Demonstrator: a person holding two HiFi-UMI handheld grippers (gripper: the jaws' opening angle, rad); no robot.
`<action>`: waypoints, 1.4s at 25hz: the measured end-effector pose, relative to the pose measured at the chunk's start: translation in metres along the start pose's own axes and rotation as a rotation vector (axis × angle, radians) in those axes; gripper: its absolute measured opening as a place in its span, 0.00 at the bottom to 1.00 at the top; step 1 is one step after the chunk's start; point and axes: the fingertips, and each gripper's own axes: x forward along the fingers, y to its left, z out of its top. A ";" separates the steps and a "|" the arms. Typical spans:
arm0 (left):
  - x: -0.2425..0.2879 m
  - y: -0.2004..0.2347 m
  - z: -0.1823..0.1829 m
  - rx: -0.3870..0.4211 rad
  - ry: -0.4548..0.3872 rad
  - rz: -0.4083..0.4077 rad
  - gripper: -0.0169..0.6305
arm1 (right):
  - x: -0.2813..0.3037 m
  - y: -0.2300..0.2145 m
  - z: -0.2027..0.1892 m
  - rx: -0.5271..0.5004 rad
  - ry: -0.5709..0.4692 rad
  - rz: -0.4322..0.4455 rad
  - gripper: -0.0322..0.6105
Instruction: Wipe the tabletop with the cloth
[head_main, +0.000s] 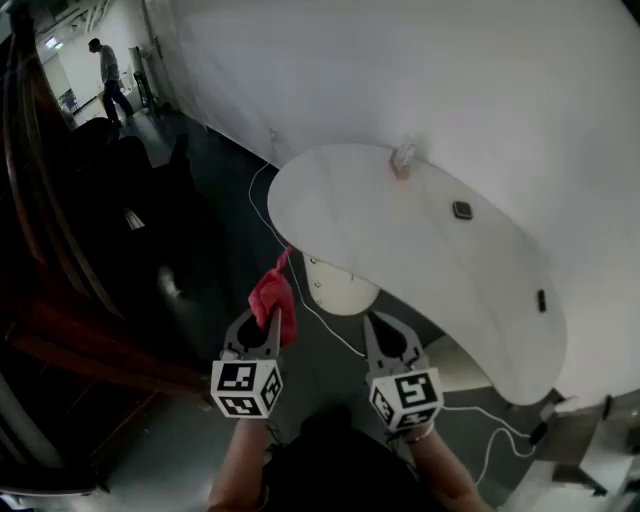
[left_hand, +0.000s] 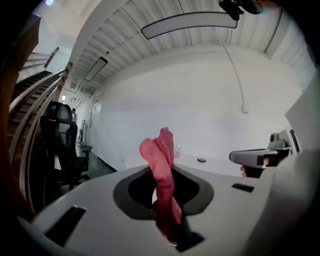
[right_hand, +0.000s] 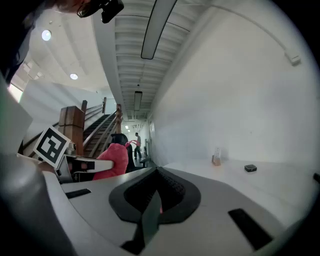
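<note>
Red cloth (left_hand: 162, 175) sits clamped in the left gripper (head_main: 266, 322) jaws, its lower end hidden. The right gripper (head_main: 386, 330) jaws are pressed together, empty, near the white counter (head_main: 420, 260).

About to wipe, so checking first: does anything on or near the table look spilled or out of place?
No spill shows. A clear holder and a small dark object sit on the tabletop, in the wipe's way; a white cable trails loose on the floor.
</note>
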 end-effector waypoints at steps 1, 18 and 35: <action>0.002 -0.001 0.001 0.006 0.001 0.000 0.12 | 0.000 -0.003 -0.001 0.016 -0.002 -0.008 0.05; 0.044 -0.007 0.031 0.019 -0.013 -0.053 0.12 | 0.010 -0.047 0.029 0.002 -0.099 -0.039 0.05; 0.235 0.040 0.051 0.041 0.070 -0.244 0.12 | 0.142 -0.128 0.044 -0.043 -0.062 -0.250 0.05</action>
